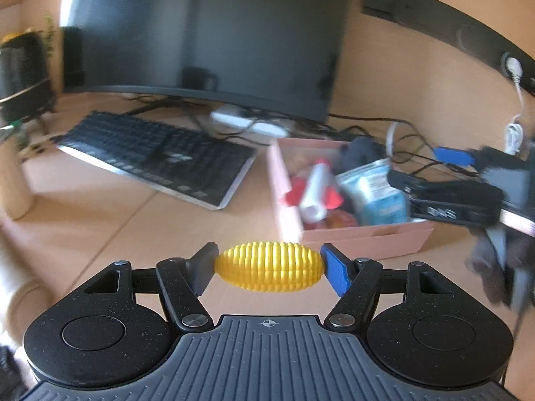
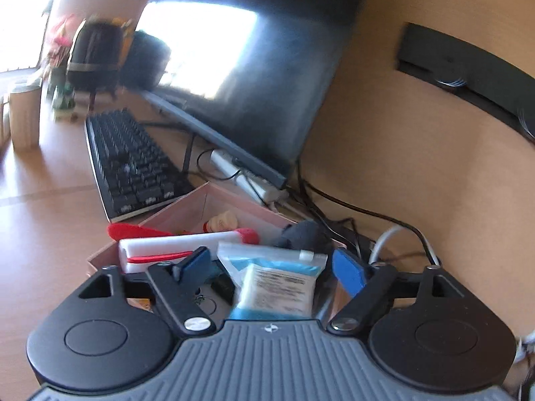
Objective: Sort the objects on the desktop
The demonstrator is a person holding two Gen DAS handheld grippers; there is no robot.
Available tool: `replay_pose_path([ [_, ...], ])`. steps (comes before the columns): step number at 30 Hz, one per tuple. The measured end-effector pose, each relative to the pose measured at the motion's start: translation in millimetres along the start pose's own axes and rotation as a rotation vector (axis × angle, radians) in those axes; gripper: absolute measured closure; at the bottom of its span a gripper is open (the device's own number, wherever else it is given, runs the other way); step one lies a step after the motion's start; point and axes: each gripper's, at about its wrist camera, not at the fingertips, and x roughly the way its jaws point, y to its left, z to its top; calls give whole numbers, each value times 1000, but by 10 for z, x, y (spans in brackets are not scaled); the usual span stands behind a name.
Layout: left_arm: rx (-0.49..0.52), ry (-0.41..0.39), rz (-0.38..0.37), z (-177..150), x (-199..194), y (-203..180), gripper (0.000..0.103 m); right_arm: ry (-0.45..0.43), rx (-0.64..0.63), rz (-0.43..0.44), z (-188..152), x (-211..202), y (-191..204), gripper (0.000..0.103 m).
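Note:
A yellow ribbed corn toy [image 1: 269, 267] sits crosswise between the pads of my left gripper [image 1: 268, 249], which is shut on it, held above the desk just in front of the pink box [image 1: 367, 234]. The box holds a white and red rocket toy [image 1: 316, 187], a blue and white packet [image 1: 378, 193] and a dark grey soft thing [image 1: 362, 148]. My right gripper [image 2: 269, 251] hangs low over the same box [image 2: 187, 214]. Its fingers stand apart on either side of the packet [image 2: 277, 284] without pressing it. The rocket toy [image 2: 177, 244] lies just left of it.
A black keyboard [image 1: 157, 157] lies left of the box, under a dark monitor [image 1: 207, 33]. A white power strip [image 1: 247, 123] and tangled cables [image 1: 401, 133] sit behind the box. A black rounded device [image 1: 23, 73] and a cream cylinder [image 1: 13, 183] stand far left.

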Motion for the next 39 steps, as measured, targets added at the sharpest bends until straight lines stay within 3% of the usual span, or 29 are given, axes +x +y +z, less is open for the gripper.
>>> replay_pose_path([
  [6, 117, -27, -143, 288, 379, -445, 30, 18, 150, -87, -223, -652, -286, 5],
  [10, 180, -90, -196, 527, 622, -716, 30, 59, 171, -166, -418, -943, -376, 3],
  [12, 204, -103, -197, 597, 760, -801, 27, 100, 186, -205, -521, -1017, -421, 3],
  [15, 212, -62, -166, 592, 977, -879, 12, 132, 207, -240, -637, -1122, -484, 3],
  [19, 212, -41, -168, 412, 899, -801, 8, 160, 231, -261, -716, -1166, -540, 3],
  [24, 201, -38, -101, 186, 720, -531, 6, 168, 207, -231, -697, -1078, -464, 1],
  [28, 147, 19, -35, 22, 726, -288, 5, 170, 171, -168, -644, -915, -315, 0],
  [34, 118, 88, -52, -94, 837, -187, 6, 219, 110, -98, -618, -445, -137, 0],
  [36, 131, 95, -50, -139, 863, -222, 17, 228, 100, -112, -622, -294, -116, 0],
  [39, 148, 106, -21, -154, 911, -252, 24, 226, 62, -150, -607, -130, -105, 0],
])
